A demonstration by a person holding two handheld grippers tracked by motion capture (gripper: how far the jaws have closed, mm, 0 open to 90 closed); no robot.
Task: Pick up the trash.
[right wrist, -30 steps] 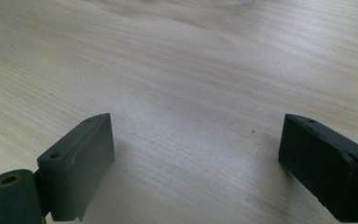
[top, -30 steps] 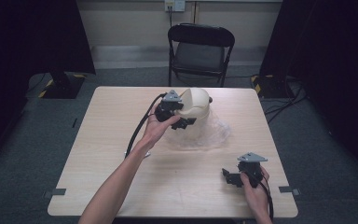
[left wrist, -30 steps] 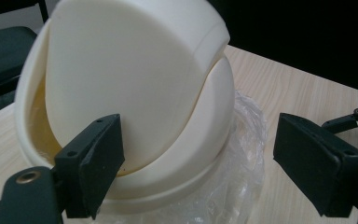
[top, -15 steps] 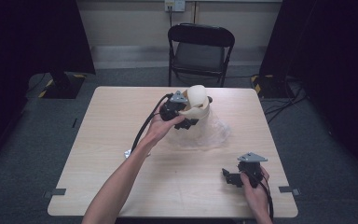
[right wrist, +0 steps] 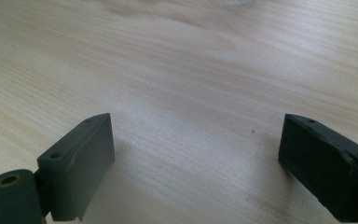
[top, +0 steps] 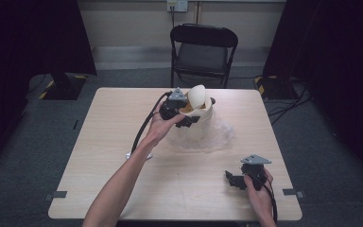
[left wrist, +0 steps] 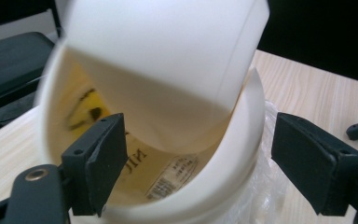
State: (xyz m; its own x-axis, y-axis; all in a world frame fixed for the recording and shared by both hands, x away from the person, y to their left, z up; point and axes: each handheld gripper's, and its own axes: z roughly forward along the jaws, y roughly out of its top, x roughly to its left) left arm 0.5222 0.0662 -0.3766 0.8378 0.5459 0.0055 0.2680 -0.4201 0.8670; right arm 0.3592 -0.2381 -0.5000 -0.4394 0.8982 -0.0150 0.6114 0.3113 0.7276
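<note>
A cream-white tub [top: 207, 112] stands at the back middle of the table on a crumpled clear plastic bag [top: 208, 135]. Its white lid [top: 197, 96] is tipped up on edge over the mouth. In the left gripper view the lid [left wrist: 168, 56] leans over the tub's rim [left wrist: 223, 182], and a yellow printed packet [left wrist: 168, 170] lies inside. My left gripper [top: 187, 118] [left wrist: 196, 172] is open, one jaw inside the tub and the other outside its wall. My right gripper [top: 234, 179] [right wrist: 196, 158] is open low over bare wood at the front right.
The light wooden table [top: 99, 156] has bare room at the left and front. A black folding chair [top: 203, 47] stands behind the far edge. The left gripper's cable [top: 144, 127] trails across the table's middle left. Dark curtains hang on both sides.
The left gripper has pushed in toward the tub, and the white lid has tipped from lying flat to standing on edge. The right gripper has stayed in place.
</note>
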